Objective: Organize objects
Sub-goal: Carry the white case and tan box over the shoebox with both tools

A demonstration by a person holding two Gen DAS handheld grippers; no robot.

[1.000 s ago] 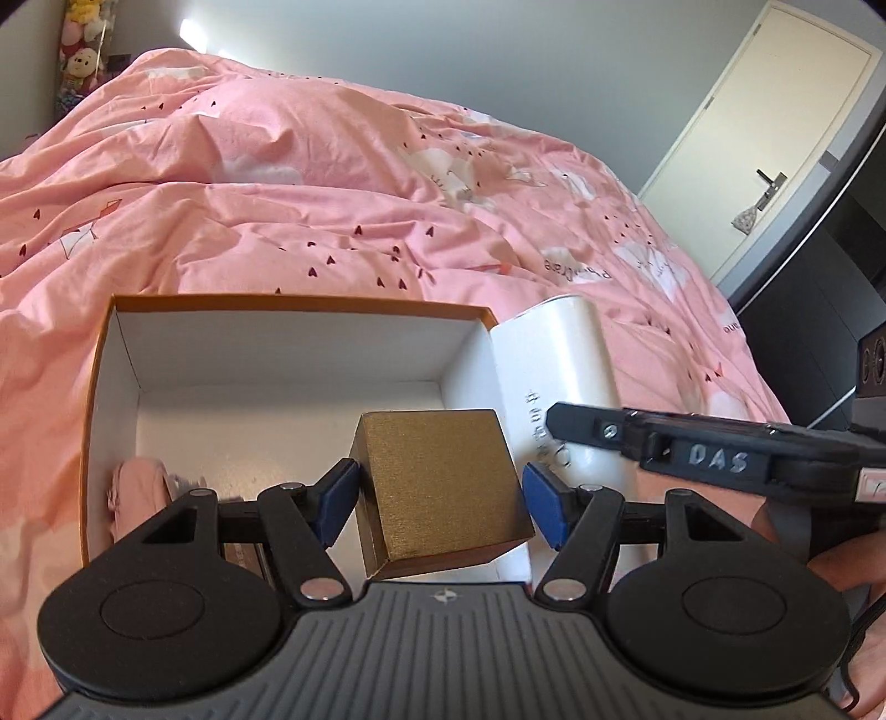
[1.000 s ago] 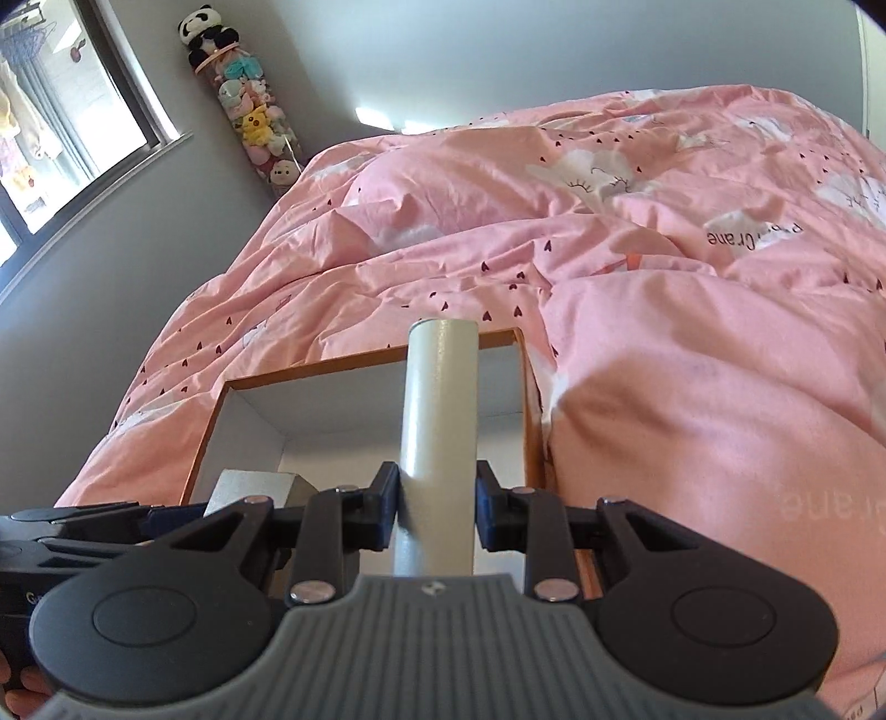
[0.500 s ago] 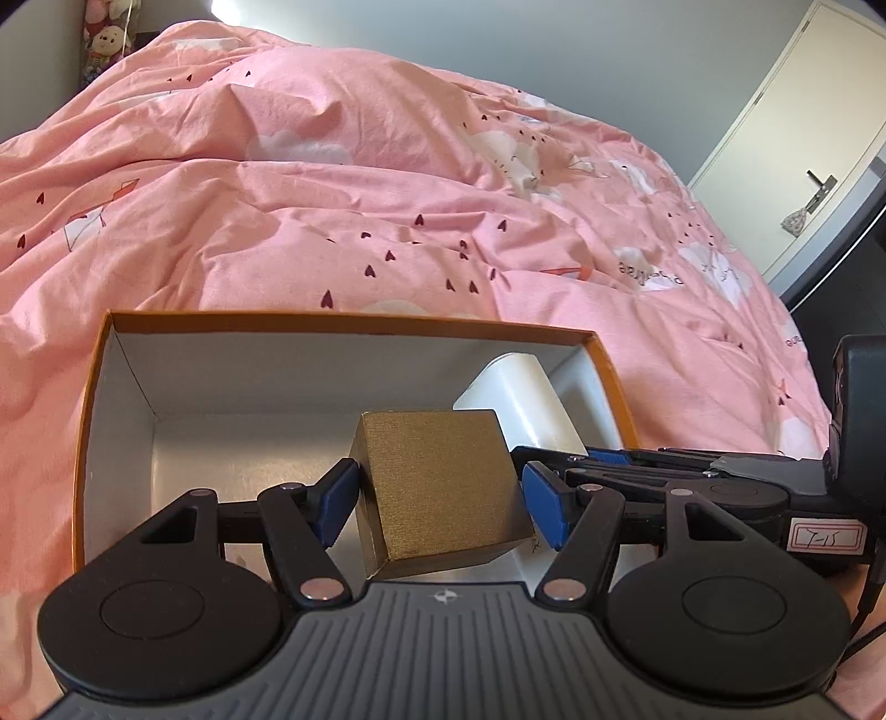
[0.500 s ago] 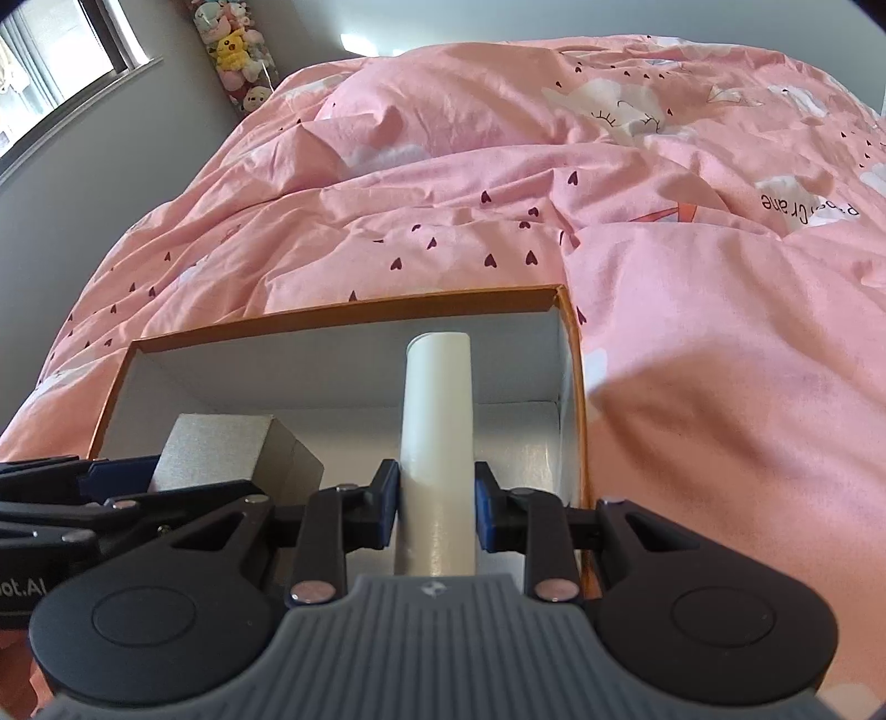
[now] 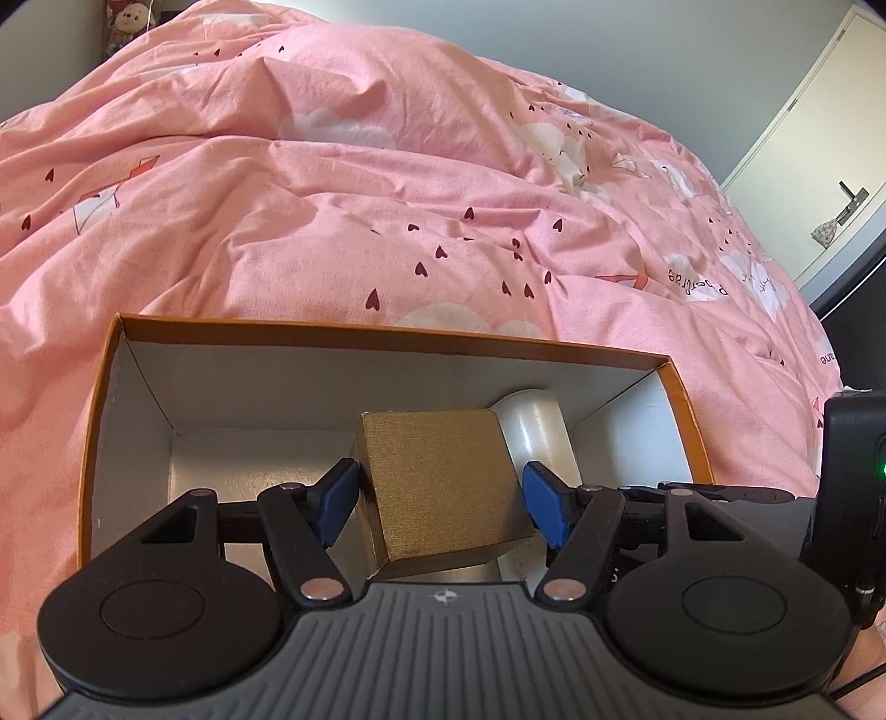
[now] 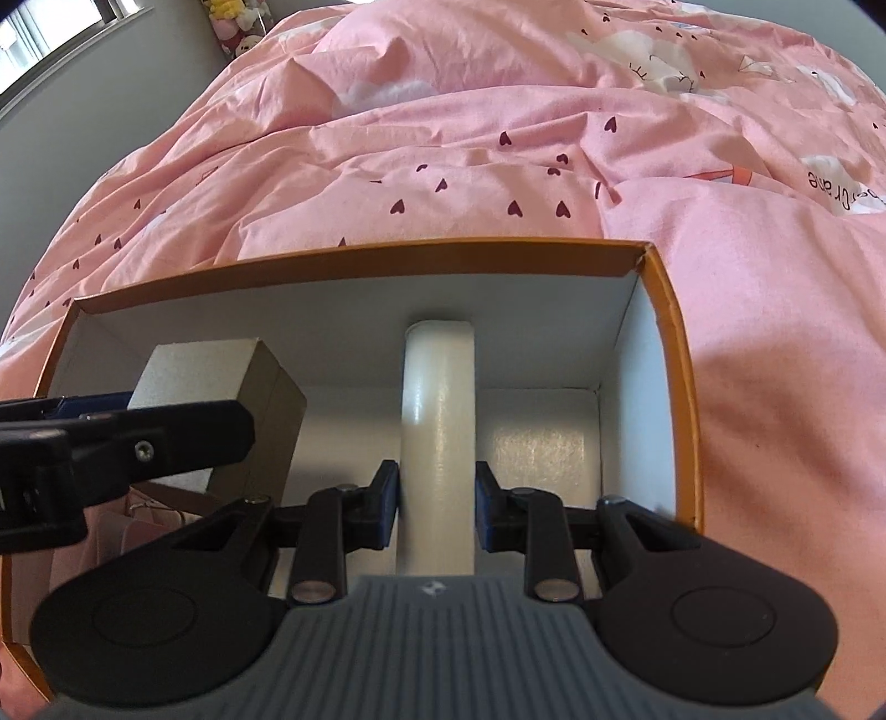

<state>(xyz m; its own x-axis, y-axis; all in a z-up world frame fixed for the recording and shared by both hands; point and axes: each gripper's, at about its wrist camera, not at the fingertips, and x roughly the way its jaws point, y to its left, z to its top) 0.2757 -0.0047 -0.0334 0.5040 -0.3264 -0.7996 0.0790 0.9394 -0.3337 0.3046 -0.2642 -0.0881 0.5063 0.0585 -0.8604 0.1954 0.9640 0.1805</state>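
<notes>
Gold cube box (image 5: 443, 487), matte, finely textured: pinched tilted between left gripper (image 5: 440, 498) jaws, over the orange-rimmed, white-lined carton (image 5: 387, 338). White glossy cylinder (image 6: 438, 437): clamped lengthwise between right gripper (image 6: 437, 507) jaws, inside the same carton, on the pink bed cover (image 5: 332, 221).

You get bright, even daylight in both views; in the right wrist view it enters from the window (image 6: 61, 33) at the upper left. Soft shadows fill the box (image 6: 673, 354), and a glare streak runs down the white tube (image 6: 440, 404). Fisheye bending curves the edges, corners go dark, and nearby gripper parts look slightly soft.
</notes>
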